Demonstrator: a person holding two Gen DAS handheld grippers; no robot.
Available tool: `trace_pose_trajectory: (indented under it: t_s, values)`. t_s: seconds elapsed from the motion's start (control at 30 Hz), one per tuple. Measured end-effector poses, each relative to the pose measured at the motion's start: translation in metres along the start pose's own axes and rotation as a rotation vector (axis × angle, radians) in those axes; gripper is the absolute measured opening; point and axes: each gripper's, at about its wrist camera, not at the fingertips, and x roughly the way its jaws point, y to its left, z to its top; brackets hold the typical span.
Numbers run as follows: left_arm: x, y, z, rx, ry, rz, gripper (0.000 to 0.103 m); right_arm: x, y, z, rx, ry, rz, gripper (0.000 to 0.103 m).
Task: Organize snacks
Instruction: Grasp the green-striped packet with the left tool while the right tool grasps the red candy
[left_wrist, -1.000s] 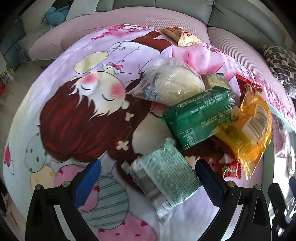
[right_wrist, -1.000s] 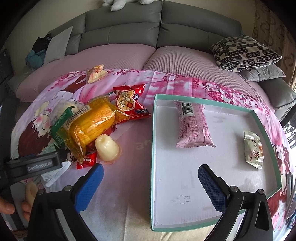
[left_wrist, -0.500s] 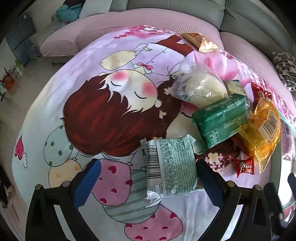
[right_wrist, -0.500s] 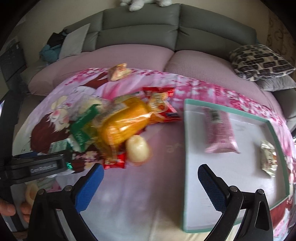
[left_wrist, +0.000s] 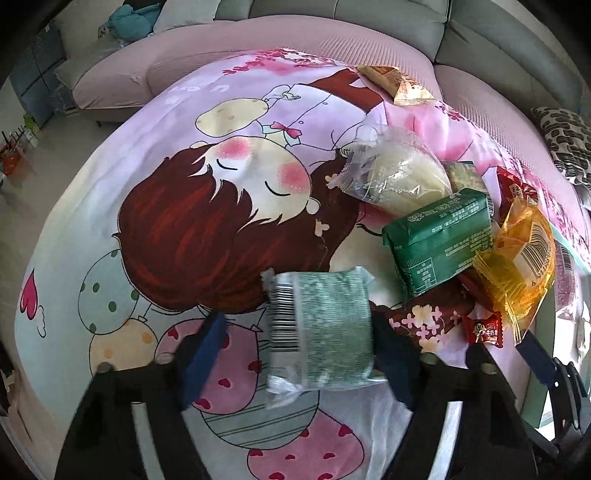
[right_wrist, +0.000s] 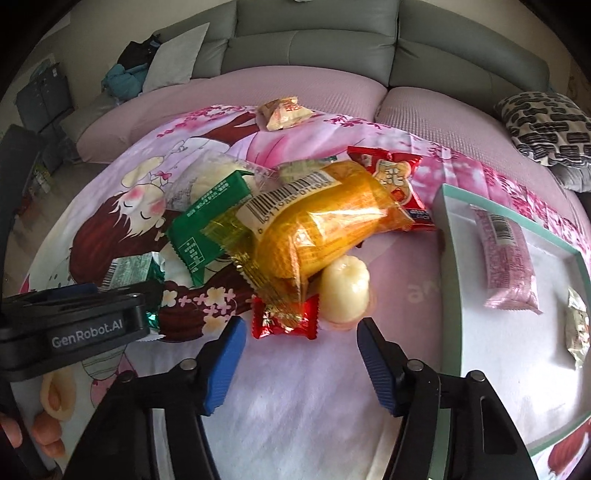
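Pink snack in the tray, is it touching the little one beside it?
Apart. The right wrist view shows bare white tray between the pink snack and the little packet.

**Snack count on the cartoon blanket**

Two pairs of tongs are in view, one left and one right.

Loose snacks on the blanket:
- one pale green speckled packet
- one dark green packet
- one yellow-orange bag
- one clear bag with a pale bun
- one large red packet
- one small red sweet
- one pale jelly cup
- one tan packet lying apart at the far edge
- one further packet mostly hidden under the pile

One white tray holds two snacks: one pink packet and one small silvery packet.

One patterned cushion rests on the sofa.
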Motion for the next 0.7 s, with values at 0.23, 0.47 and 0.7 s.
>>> trace_pose_trajectory:
  t_s: [0.23, 0.47, 0.7]
  values:
    - [-0.002, 0.002, 0.000, -0.002, -0.009, -0.016, 0.056, 0.011, 0.008, 0.000, -0.028, 0.018, -0.002, 0.053]
    - [-0.001, 0.002, 0.003, -0.002, -0.017, -0.018, 0.052, 0.015, 0.011, 0.001, -0.039, 0.023, -0.005, 0.035]
    - [-0.007, 0.008, 0.003, -0.011, -0.035, -0.017, 0.051, 0.011, 0.009, 0.001, -0.033, 0.018, 0.010, 0.030]
